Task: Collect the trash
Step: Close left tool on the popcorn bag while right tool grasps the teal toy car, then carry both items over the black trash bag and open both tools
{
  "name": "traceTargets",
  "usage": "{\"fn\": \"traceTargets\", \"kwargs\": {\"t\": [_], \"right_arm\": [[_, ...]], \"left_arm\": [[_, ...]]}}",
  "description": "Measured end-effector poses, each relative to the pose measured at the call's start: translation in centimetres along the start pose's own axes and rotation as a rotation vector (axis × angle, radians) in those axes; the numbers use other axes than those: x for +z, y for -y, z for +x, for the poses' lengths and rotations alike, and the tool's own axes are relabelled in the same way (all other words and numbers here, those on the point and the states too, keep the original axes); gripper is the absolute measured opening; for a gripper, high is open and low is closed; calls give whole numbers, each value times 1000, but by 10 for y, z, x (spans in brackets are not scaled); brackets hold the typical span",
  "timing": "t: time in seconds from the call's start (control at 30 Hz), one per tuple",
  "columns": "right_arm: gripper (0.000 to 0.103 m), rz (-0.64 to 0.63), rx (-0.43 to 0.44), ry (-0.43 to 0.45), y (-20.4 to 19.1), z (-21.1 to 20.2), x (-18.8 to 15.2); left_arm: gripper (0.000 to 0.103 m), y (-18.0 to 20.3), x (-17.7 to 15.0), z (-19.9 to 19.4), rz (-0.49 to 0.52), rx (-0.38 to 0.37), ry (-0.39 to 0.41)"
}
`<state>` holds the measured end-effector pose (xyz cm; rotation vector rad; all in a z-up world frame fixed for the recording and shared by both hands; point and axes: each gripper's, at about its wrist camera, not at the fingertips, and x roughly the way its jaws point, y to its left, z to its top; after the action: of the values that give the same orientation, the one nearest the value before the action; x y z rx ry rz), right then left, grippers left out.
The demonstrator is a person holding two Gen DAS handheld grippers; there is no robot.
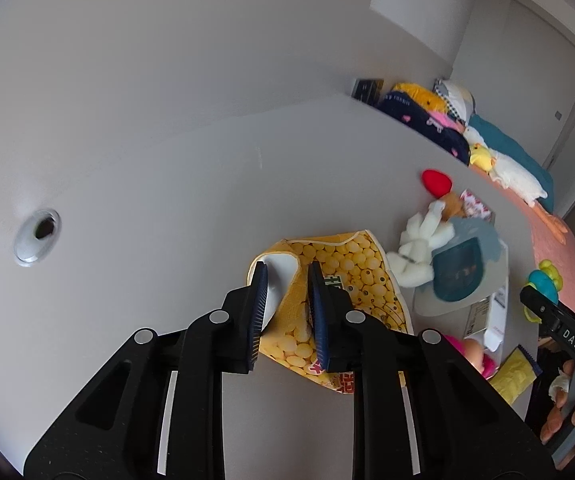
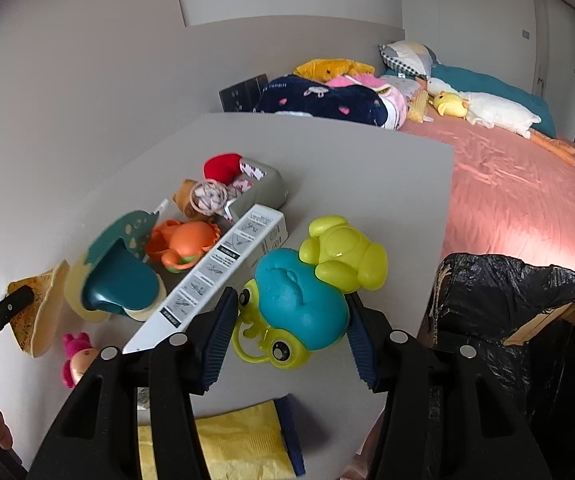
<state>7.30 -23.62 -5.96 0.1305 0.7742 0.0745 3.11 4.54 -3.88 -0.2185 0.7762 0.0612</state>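
Table [image 2: 367,168]: grey, beside a pink bed [image 2: 527,208], crowded with toys and scraps.
Trash bin [image 2: 527,320]: black-lined, open, standing off the table's near right corner, by the right gripper.
Snack bag [image 1: 339,276]: yellow, printed with round puffs, lying crumpled on the table left of the toy heap (the likeliest piece of trash here).
Left gripper [image 1: 287,312]: angled down over the table; jaws partly closed astride a raised fold of the bag, pads near or touching it, a firm pinch not certain.
Right gripper [image 2: 287,340]: hovering low over the table, jaws wide open on either side of a blue-and-green frog toy [image 2: 299,304], holding nothing.
Yellow wrapper [image 2: 227,440]: flat at the near edge, under the right gripper.
Risk, slipping: thin film may slide out if only the fold's edge is caught.
Risk, dragging: lifting the bag sideways could sweep the teal toy [image 1: 459,268] or white box [image 2: 223,264] along.
Risk, wrong pick: the right jaws closing now would take a toy, not trash.
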Motion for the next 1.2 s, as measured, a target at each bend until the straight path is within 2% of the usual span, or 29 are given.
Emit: {"fn": "traceTargets", "kwargs": {"t": [0.17,0.53,0.8,1.2], "right_arm": [[54,9,2,29,7,-19,2],[54,50,-14,93,41,-63,0],[54,84,-49,129,77,-91,-4],[54,177,-148,165,140,-122,-16]], "left_arm": [[21,10,4,-21,16,0,46],[21,71,4,-50,107,-70,86],[21,127,-1,-52,178,-144,78],[21,212,-16,-45,305,-276,39]]}}
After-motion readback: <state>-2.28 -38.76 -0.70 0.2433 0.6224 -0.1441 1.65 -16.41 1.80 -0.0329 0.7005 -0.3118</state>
